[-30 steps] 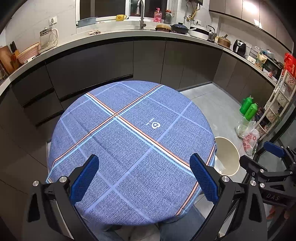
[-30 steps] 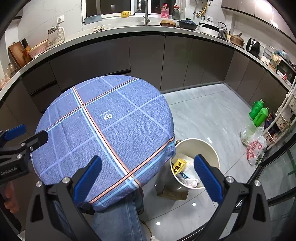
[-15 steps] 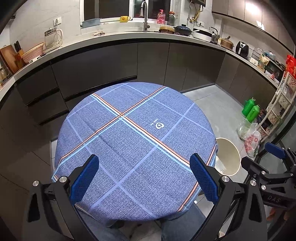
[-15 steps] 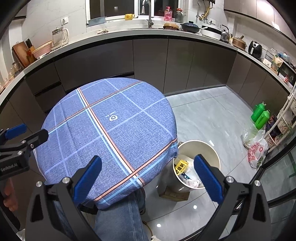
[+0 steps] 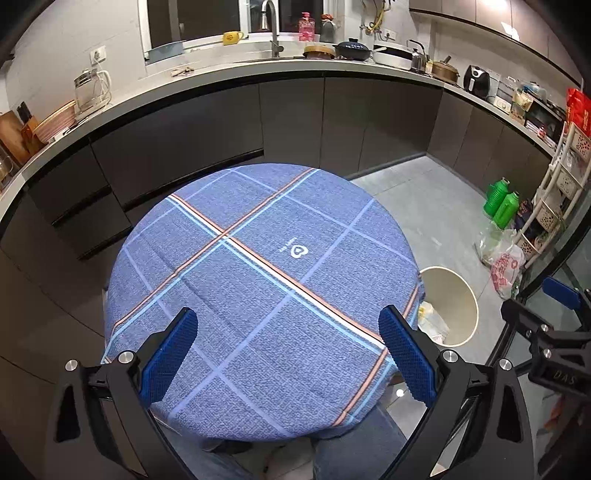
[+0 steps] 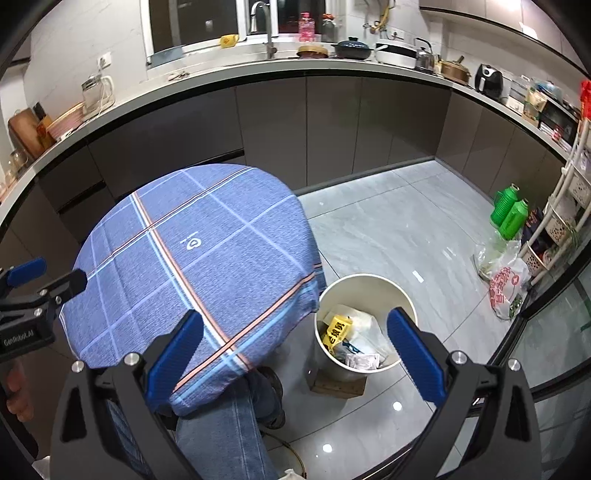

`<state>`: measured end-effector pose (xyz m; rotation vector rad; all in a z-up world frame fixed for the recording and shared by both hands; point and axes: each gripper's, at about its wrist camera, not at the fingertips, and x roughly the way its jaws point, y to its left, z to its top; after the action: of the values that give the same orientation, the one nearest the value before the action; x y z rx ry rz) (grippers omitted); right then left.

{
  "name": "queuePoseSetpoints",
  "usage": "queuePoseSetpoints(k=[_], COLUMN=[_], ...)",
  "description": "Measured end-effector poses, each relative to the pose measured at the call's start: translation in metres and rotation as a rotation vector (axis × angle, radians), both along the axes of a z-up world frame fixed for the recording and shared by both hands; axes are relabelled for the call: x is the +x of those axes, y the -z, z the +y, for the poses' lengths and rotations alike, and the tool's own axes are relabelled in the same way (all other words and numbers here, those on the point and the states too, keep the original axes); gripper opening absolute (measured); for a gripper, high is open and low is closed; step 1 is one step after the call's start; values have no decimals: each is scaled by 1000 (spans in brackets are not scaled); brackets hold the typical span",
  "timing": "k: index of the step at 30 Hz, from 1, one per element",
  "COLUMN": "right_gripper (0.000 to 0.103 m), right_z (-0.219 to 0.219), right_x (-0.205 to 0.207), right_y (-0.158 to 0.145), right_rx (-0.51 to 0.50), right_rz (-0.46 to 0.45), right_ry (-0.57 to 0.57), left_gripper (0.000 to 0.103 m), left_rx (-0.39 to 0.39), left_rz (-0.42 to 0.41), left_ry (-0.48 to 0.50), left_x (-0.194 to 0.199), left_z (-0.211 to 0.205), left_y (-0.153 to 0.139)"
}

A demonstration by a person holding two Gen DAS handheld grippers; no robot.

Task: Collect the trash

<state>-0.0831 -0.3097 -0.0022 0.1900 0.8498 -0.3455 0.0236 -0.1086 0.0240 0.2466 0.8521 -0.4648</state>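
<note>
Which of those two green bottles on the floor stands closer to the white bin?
The darker green bottle, on the left of the pair. The brighter green one beside it stands nearer the shelf rack, farther from the bin.

A curved pale surface (image 5: 229,72) over dark grey cabinet fronts (image 5: 288,118) runs from 9 to 2 o'clock; a dark window (image 5: 192,18) sits at 12; glossy grey floor tiles (image 6: 406,229) spread at 3.
</note>
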Motion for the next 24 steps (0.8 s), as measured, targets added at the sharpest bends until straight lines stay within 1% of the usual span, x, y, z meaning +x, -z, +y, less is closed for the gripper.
queuePoseSetpoints(k=[9, 19, 24], right_gripper=[100, 100, 100], right_z=[-9, -6, -5], right_x=[-1, 3, 3], right_y=[5, 6, 1], right_rx=[19, 22, 19], right_rz=[7, 9, -3], right_ry=[13, -19, -31], left_gripper=[95, 95, 95], left_rx=[14, 9, 3], left_rz=[16, 15, -2], left_ry=[29, 9, -5], left_x=[-5, -5, -6], left_z=[-17, -13, -9], left_y=[6, 6, 2])
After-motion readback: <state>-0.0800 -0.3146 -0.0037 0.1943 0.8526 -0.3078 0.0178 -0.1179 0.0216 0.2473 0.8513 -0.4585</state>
